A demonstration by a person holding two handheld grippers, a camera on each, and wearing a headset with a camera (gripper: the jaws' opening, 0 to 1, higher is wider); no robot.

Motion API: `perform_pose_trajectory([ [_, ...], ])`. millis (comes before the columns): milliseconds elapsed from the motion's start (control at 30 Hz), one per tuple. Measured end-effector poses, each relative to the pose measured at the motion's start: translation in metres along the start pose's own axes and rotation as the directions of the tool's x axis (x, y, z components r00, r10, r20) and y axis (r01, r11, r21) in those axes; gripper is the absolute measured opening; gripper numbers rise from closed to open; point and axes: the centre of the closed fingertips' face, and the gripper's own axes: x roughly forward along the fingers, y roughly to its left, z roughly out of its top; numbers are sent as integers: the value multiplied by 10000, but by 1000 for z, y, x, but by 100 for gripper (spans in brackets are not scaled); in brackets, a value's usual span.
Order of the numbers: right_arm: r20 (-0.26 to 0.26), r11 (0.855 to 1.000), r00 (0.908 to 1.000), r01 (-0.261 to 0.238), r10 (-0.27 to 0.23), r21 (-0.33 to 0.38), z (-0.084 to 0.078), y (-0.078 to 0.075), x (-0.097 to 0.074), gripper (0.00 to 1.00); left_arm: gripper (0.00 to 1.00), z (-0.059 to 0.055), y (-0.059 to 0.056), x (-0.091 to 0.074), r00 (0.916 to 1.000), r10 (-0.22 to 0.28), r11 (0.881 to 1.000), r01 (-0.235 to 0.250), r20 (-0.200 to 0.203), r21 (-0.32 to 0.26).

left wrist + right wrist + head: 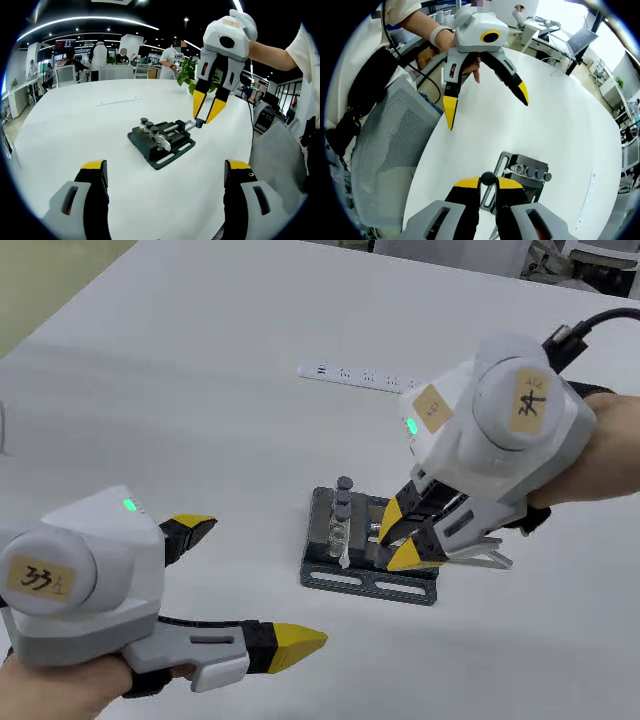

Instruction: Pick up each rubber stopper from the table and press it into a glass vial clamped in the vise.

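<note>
The right hand-held gripper [393, 548] was closed on a dark rubber stopper [487, 178] above the vise [365, 583], and the left hand-held gripper [265, 580] was held wide open over the counter [200, 390].

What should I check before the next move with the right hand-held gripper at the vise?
1. Left hand-held gripper open, empty, apart from the vise: ok.
2. Right hand-held gripper shut on a dark round piece: ok; stopper or vise part, cannot tell.
3. Vials upright in the vise: ok.
4. A vial mouth free: not ok, those visible carry dark stoppers.
5. Power strip apart from the vise: ok.
</note>
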Motion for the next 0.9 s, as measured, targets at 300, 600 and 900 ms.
perform_pose_trajectory([
  [300, -342, 9971, 9994, -47, 21, -765, -4, -31, 11, 5, 96, -5, 8, 0, 9999, 154, 9998, -154, -61, -88],
  [600, -820, 9843, 9966, -40, -107, -1767, -10, -52, 19, 5, 95, -4, 10, 2, 9998, 186, 9998, -187, -66, -81],
  [900, -1005, 9598, 9949, -190, -96, -2801, -13, -57, 36, 5, 94, -4, 13, 3, 9997, 230, 9996, -231, -56, -152],
])
